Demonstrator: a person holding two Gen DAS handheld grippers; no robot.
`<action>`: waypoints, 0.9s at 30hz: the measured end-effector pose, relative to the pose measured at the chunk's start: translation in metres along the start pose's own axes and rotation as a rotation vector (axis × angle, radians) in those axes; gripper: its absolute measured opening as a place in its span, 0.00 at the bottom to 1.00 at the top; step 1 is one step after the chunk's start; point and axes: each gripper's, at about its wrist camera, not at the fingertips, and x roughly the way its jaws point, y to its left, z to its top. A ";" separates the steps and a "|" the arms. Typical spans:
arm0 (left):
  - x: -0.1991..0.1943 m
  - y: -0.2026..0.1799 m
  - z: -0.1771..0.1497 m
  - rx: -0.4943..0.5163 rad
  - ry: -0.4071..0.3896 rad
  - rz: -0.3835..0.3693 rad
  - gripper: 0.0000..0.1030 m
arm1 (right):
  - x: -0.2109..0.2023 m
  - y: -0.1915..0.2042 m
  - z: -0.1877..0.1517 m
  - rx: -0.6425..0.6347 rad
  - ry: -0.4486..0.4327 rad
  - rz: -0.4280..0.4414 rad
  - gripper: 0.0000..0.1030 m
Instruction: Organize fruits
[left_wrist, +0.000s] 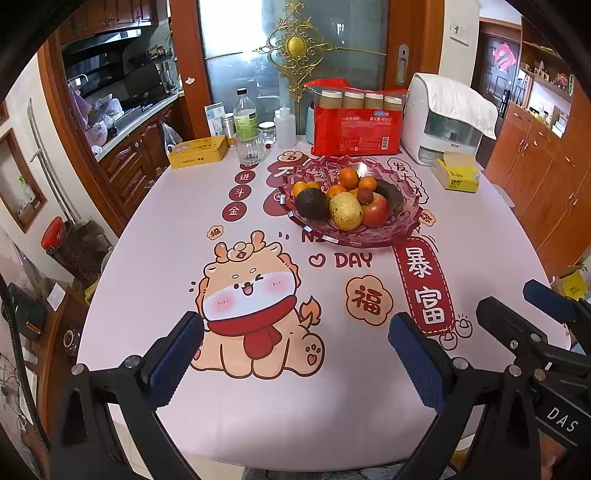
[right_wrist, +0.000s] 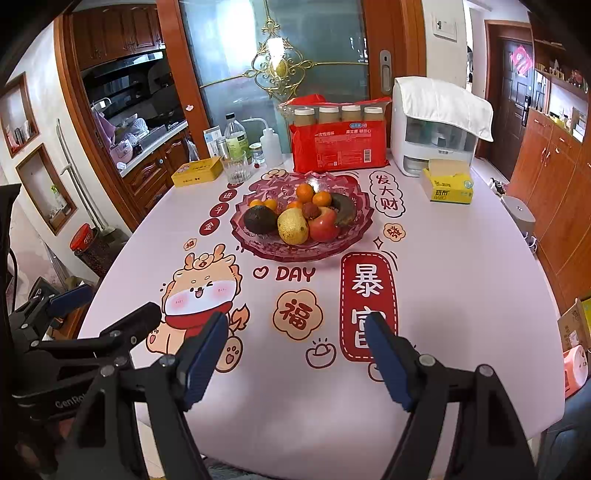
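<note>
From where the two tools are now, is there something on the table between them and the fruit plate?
Nothing visible. Only bare printed tablecloth lies between the open left tool, the open right tool and the fruit plate. The glass and boxes stand behind it.

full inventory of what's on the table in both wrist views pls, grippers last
fruit bowl: 1, red-tinted glass, table centre
oranges: about five, orange, back of bowl
avocado: 1, dark, bowl front-left
pear: 1, yellow, bowl front
apple: 1, red, bowl front-right
tin: 1, yellow, back-left
glass: 1, clear, beside tin
paper cup pack: 1, red, behind bowl
dispenser: 1, white, towel-draped, back-right
tissue pack: 1, yellow, back-right
left gripper: open, empty, near edge
right gripper: open, empty, near edge
</note>
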 end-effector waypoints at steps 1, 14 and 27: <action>0.000 0.000 0.000 -0.001 0.000 -0.001 0.97 | 0.000 0.000 0.000 0.000 0.000 0.000 0.75; 0.000 0.000 0.000 -0.005 0.003 -0.001 0.97 | 0.000 0.000 0.000 0.001 0.000 0.001 0.75; -0.001 -0.002 -0.001 -0.011 0.003 0.001 0.97 | -0.004 0.009 -0.002 -0.002 0.004 0.008 0.75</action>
